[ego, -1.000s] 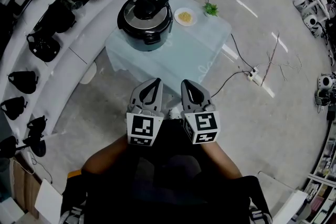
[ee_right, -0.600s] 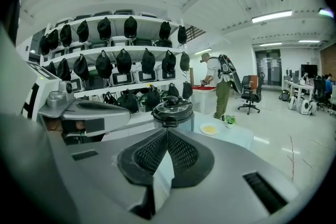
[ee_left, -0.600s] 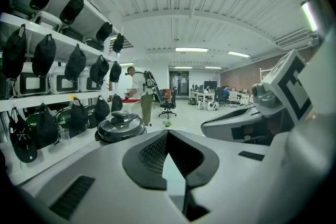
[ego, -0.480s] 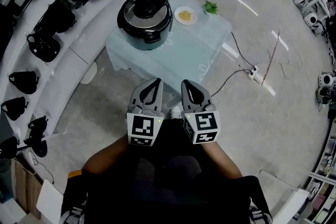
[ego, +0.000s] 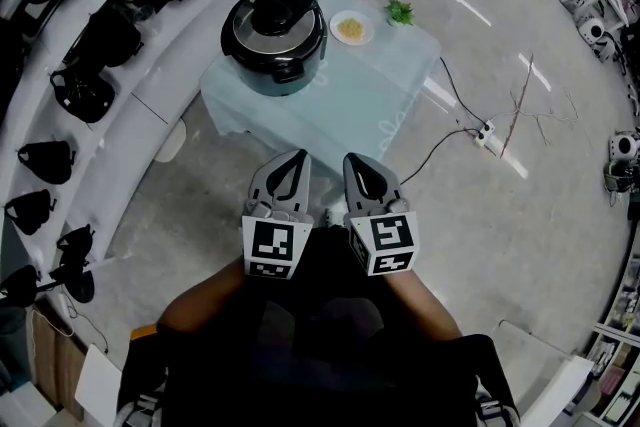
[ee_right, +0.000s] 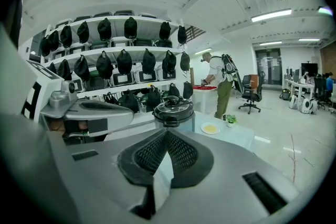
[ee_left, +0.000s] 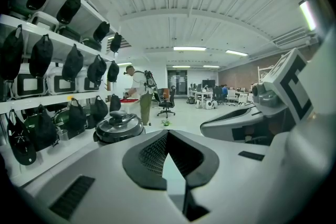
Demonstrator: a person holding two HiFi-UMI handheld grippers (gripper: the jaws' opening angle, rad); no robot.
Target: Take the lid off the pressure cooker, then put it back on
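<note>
Before the table (ego: 360, 95), left gripper (ego: 297, 155) and right gripper (ego: 351, 158) hover side-by-side, jaws pressed together.

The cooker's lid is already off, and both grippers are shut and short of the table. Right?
Not quite. The lid sits on the pressure cooker, as the head view shows. The rest holds: the left gripper and right gripper are shut, short of the table.

Bright, even light comes from ceiling strip lights (ee_left: 189, 49); glare streaks the floor (ego: 470, 15). Gripper views bulge fisheye with black corners; distant desks (ee_left: 231, 96) look soft, perhaps unfocused.
</note>
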